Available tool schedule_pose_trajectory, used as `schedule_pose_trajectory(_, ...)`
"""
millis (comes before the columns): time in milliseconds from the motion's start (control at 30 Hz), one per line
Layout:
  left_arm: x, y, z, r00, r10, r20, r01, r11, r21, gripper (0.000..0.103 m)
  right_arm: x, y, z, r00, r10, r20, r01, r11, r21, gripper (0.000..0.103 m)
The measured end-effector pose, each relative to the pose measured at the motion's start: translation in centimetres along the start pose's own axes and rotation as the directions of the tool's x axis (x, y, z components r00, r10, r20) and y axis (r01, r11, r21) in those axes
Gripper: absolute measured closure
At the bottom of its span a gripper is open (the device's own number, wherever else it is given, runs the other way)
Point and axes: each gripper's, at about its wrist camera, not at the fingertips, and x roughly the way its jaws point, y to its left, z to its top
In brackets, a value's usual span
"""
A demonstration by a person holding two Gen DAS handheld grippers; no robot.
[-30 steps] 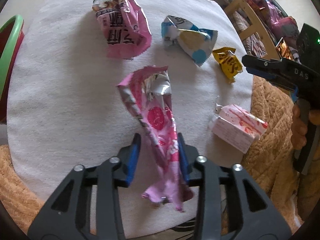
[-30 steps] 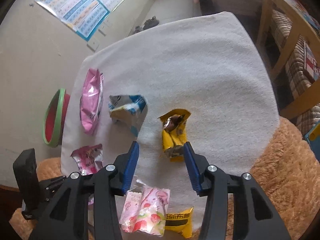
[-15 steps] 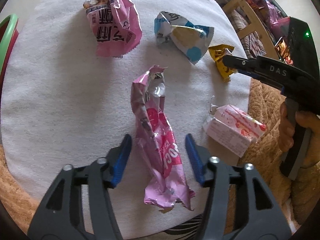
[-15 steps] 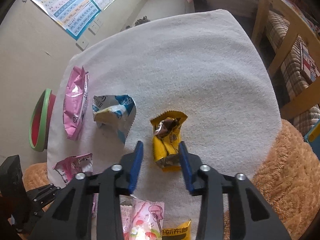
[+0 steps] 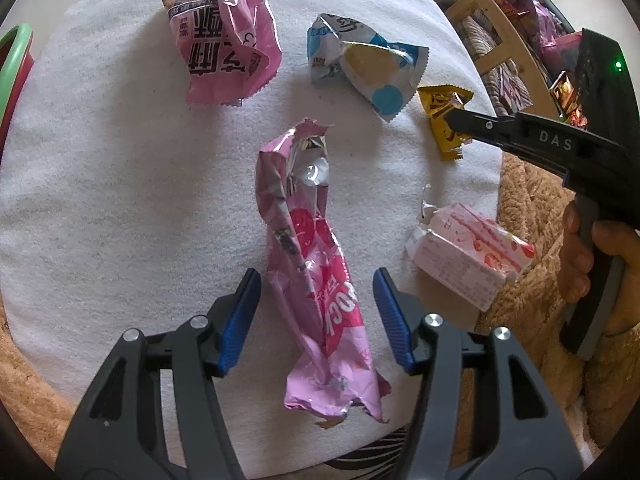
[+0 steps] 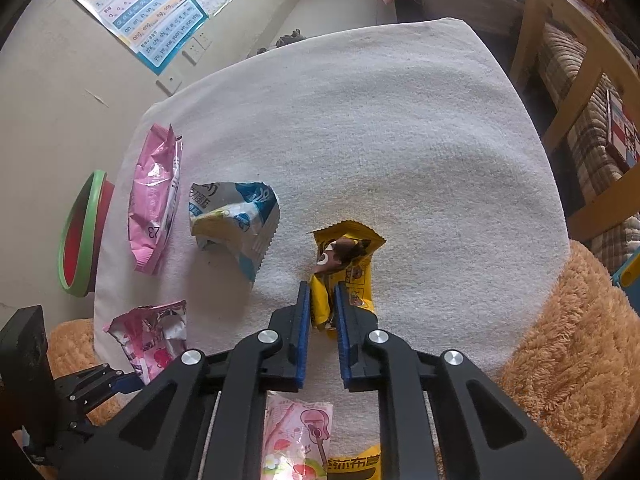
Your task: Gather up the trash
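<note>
a white towel covers the surface, with a green-rimmed red bin off its edge. on the towel: two pink wrappers, one blue-and-white wrapper, one yellow wrapper and one pink carton. the right gripper is closing, its fingers pinching the yellow wrapper's near end. the left gripper stands spread, and the long pink wrapper lies between its fingers, untouched. the other pink wrapper lies beyond it, nearer the bin.
</note>
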Motion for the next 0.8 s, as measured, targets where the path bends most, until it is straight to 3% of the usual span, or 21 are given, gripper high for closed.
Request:
schedule_pose_trajectory(167,0.0,0.1,-0.1,1.000,0.002,0.001,-0.002,1.000,0.003,0.048,0.0,0.0,0.0,1.000,-0.001,0.001,0.001,1.000,-0.001,0.092)
schedule_pose_trajectory(300,-0.1,0.5,-0.1,1.000,0.022,0.009,-0.021,1.000,-0.010,0.069,-0.3,-0.1,0.0,1.000,-0.003,0.011,0.003,1.000,0.003,0.095)
schedule_pose_trajectory(367,-0.3,0.9,-0.1,1.000,0.024,0.021,-0.023,0.999,-0.025,0.074,-0.6,-0.3,0.0,1.000,-0.007,0.021,0.007,1.000,0.012,0.096)
schedule_pose_trajectory(800,-3.8,1.0,0.8,0.981,0.093,0.172,-0.096,0.995,0.005,0.078,-2.3,0.0,0.1,0.996,-0.001,0.089,-0.002,0.999,0.034,0.097)
